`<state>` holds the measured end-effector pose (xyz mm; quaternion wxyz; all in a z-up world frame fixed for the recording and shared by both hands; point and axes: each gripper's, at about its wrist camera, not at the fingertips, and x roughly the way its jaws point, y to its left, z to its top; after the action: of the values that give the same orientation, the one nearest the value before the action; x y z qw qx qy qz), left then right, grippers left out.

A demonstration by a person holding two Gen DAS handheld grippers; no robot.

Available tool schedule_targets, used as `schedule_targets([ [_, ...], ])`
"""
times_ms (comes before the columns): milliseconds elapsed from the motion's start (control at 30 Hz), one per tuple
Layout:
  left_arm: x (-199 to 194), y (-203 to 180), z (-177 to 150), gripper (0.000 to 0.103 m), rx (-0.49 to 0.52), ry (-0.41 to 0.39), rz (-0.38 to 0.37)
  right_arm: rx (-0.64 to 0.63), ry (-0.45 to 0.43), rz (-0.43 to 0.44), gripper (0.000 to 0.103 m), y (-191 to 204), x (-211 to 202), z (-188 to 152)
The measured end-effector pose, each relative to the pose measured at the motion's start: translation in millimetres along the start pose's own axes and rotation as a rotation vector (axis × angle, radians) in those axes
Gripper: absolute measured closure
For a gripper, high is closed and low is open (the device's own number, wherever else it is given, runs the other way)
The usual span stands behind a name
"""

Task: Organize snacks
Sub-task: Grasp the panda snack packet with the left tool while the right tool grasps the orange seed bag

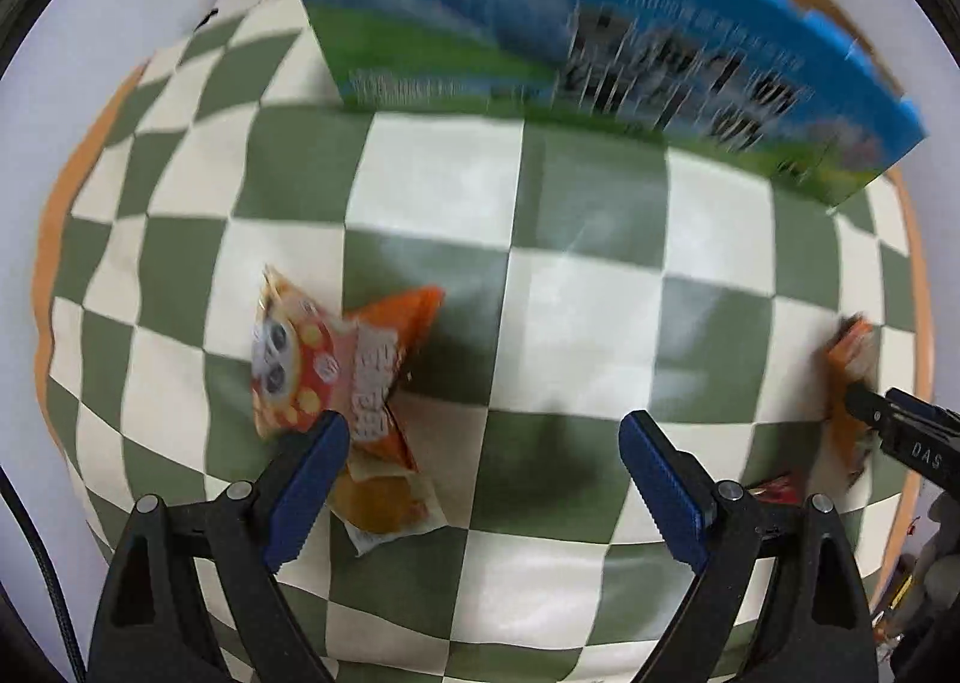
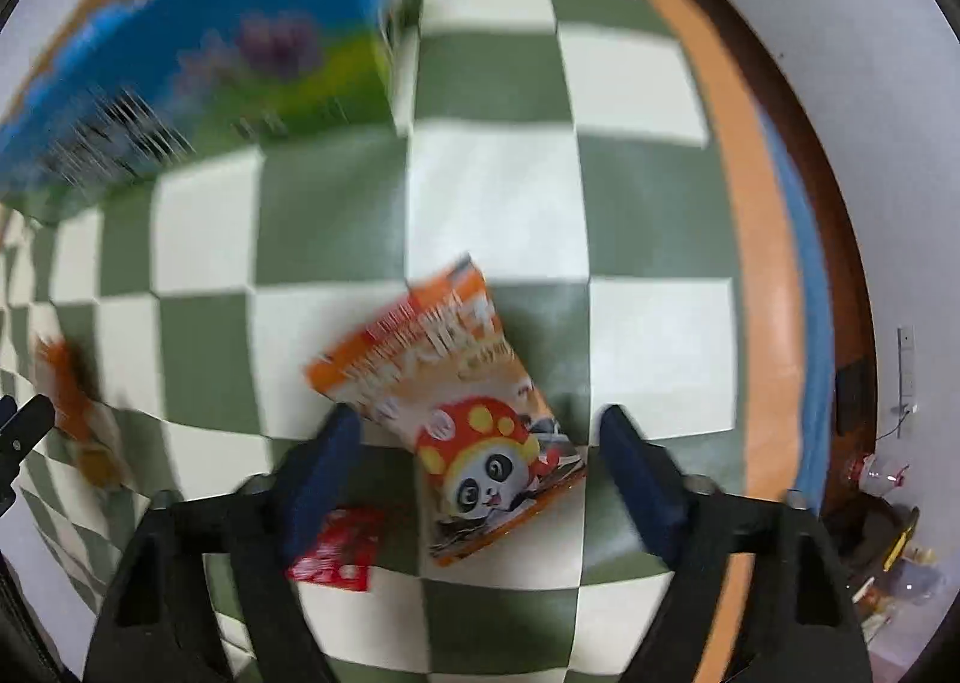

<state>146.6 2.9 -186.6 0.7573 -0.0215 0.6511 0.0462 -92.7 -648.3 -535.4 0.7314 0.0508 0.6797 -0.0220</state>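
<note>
Between our right gripper's (image 2: 477,479) spread blue fingers lay the panda snack packet (image 2: 462,425), flat on the checked cloth (image 2: 492,191), its lower half inside the gap and its orange top poking out ahead. Nothing was clamped: both pads stood clear of the packet's sides, so we judged we had lined up for a pick rather than made one. A small red packet (image 2: 336,554) sat just under the left finger, partly hidden, close enough that it could have been nudged on closing.

Over on the other side, our left gripper (image 1: 483,482) was wide apart too and held nothing. Its packets were off-centre: an orange and red packet (image 1: 336,362) with a yellow packet (image 1: 384,503) beneath lay against the left finger (image 1: 306,479), not in the gap, so that claw would have needed to shift left before biting.

Farther out, bare squares of cloth stretched between us and the blue and green carton (image 1: 588,47), which stood on its edge at the back of the table, open top up. We took it for the likely home for the snacks, though the blur kept us from reading its print. It stood well apart from every packet. Beyond the cloth ran the orange table edge (image 2: 762,263).
</note>
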Motion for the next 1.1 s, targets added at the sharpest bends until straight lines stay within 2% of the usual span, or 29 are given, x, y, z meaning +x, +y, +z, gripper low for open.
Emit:
schedule_targets([
  [67,6.1,2.6,-3.7,0.011,-0.002,0.007,0.01,0.007,0.029,0.013,0.045,-2.3,14.9,-1.6],
  [267,7.9,37.3,-11.5,0.011,-0.066,0.029,0.036,0.116,0.064,0.123,0.049,2.9,23.3,-4.5],
  [333,7.6,56.7,-12.8,0.011,-0.12,0.054,0.024,0.146,0.086,0.162,0.049,10.3,24.1,-5.6],
  [400,11.0,83.0,-14.1,0.011,-0.235,0.107,-0.047,0.157,0.096,0.192,0.049,20.3,24.6,-6.8],
  [467,18.4,108.0,-16.5,0.011,-0.377,0.165,-0.16,0.153,0.111,0.212,0.049,32.2,26.2,-7.2],
  [533,27.3,129.5,-19.3,0.011,-0.523,0.213,-0.282,0.145,0.12,0.212,0.041,42.0,26.6,-6.2],
  [567,32.6,139.1,-20.3,0.011,-0.598,0.234,-0.341,0.151,0.123,0.22,0.033,43.7,26.8,-6.1],
  [633,40.3,150.8,-21.1,0.011,-0.706,0.254,-0.426,0.163,0.123,0.231,0.03,45.3,26.7,-5.4],
  [733,51.8,157.1,-14.5,0.011,-0.807,0.267,-0.493,0.171,0.121,0.232,0.03,45.0,22.4,-2.6],
  [767,53.1,156.0,-11.9,0.016,-0.81,0.26,-0.485,0.172,0.121,0.233,0.03,45.4,19.8,-0.5],
  [800,54.2,154.3,-8.6,0.028,-0.801,0.248,-0.474,0.171,0.119,0.231,0.03,44.8,17.3,1.8],
  [867,54.0,143.7,0.1,0.046,-0.721,0.236,-0.418,0.164,0.109,0.225,0.03,46.5,9.7,12.5],
  [933,49.7,126.4,8.6,0.049,-0.602,0.21,-0.371,0.147,0.095,0.219,0.03,45.8,1.8,14.3],
  [1000,39.3,97.1,14.9,0.049,-0.416,0.155,-0.272,0.12,0.082,0.206,0.03,57.3,-3.3,17.0],
  [1100,35.7,55.5,17.0,0.049,-0.182,0.112,-0.173,0.046,0.066,0.17,0.03,59.5,-13.4,18.6],
])
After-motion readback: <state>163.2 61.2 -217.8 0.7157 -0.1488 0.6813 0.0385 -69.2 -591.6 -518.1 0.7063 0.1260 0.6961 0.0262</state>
